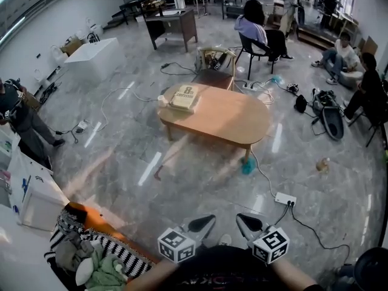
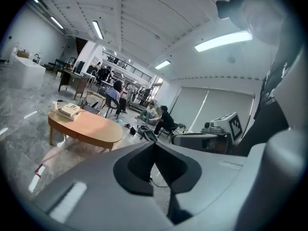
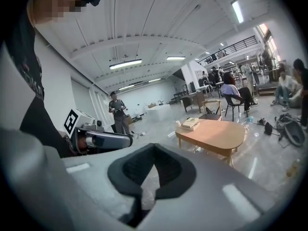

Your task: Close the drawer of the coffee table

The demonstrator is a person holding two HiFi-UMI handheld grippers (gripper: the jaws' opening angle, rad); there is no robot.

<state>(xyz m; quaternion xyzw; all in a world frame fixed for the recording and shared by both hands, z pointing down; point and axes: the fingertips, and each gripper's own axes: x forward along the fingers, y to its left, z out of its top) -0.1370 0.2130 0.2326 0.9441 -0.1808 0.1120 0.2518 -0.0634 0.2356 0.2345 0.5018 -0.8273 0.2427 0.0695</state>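
The left gripper (image 1: 203,224) and right gripper (image 1: 247,224) have jaws closed, holding nothing. The desk (image 1: 224,117) stands well apart, and a foot may catch the floor cable (image 1: 264,177).

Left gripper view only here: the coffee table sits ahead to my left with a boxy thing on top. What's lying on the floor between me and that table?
Observer: The head view shows a white power strip on the floor, right of your straight path. Its cable runs up toward the near leg of the coffee table.
Operator: Understood. Is the right gripper carrying anything?
Observer: No. The right gripper view shows the right gripper with its fingers together and nothing between them.
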